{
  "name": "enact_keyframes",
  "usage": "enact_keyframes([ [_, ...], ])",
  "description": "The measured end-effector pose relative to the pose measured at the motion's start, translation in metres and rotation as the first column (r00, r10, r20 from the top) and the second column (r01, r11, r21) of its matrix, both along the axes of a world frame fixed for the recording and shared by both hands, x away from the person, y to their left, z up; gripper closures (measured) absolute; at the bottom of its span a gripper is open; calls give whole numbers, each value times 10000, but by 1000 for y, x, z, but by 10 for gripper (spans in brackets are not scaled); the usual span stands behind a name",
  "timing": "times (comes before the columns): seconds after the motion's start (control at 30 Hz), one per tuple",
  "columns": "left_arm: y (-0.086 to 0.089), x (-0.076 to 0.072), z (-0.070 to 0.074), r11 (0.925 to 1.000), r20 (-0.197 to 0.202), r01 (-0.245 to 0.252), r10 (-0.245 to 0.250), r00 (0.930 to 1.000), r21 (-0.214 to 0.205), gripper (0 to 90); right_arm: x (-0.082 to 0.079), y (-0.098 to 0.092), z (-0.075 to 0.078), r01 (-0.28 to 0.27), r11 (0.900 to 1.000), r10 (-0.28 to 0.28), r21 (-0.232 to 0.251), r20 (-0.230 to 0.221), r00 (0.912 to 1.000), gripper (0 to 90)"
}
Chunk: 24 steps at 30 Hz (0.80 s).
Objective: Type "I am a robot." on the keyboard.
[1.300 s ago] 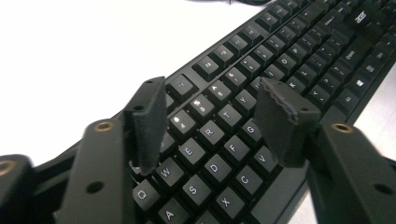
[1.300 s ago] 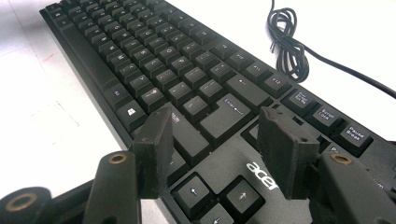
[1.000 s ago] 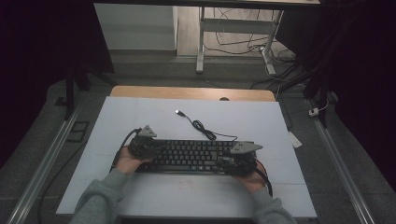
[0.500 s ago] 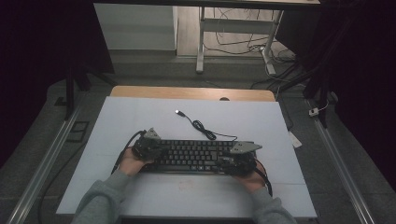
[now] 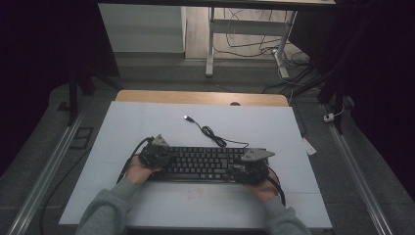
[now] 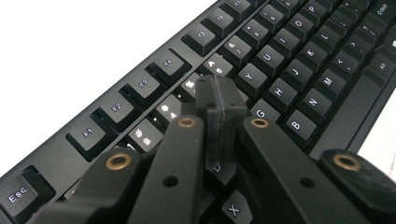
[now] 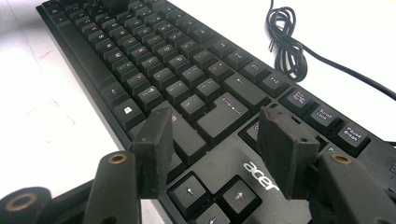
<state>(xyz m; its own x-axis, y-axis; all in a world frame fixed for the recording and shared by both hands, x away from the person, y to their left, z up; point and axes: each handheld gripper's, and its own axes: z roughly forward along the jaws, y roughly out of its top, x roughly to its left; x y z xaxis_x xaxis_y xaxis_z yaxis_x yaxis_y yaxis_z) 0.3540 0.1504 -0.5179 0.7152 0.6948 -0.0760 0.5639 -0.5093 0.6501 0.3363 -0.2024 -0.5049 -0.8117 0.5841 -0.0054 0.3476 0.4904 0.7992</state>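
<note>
White table [image 5: 147, 127], black keyboard [image 5: 205, 164] near its front edge, coiled cable [image 5: 211, 133] behind it.

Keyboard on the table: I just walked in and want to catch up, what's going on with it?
A person works a black keyboard with a gripper in each hand. The left gripper is shut, its tips poised over the keys near the number row. The right gripper sits open over the arrow-key end. The keyboard's cable lies unplugged on the white table.

Grey-green knitted sleeves [image 5: 105, 210] are worn on both forearms. Each gripper is built of matt black links fitted with brass-coloured rivets [image 6: 187, 122] and small dark screw holes, a grey three-cornered plate [image 5: 256, 154] is carried on top, and a black cable [image 5: 131, 157] is trailed.
</note>
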Motion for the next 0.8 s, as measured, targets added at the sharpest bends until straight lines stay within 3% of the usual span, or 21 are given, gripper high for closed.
enact_keyframes([
  [0.2,0,-1,1,10000,178,-20,21,9998,-39,891,1,0,0,30,10000,-30,3,-47,10000,463],
  [0.37,7,-8,14,9982,715,-123,165,9973,-587,891,0,-1,1,21,10000,-21,16,23,10000,463],
  [0.53,18,-15,23,9934,790,-188,279,9965,-1135,887,1,-2,1,51,10000,-51,-33,33,10000,463],
  [0.73,31,-24,32,9800,746,-262,417,9963,-1973,706,0,-2,1,18,10000,-18,-16,28,10000,463],
  [0.8,34,-27,34,9777,705,-299,455,9965,-2080,626,0,-2,2,10,10000,-10,-5,42,10000,463],
])
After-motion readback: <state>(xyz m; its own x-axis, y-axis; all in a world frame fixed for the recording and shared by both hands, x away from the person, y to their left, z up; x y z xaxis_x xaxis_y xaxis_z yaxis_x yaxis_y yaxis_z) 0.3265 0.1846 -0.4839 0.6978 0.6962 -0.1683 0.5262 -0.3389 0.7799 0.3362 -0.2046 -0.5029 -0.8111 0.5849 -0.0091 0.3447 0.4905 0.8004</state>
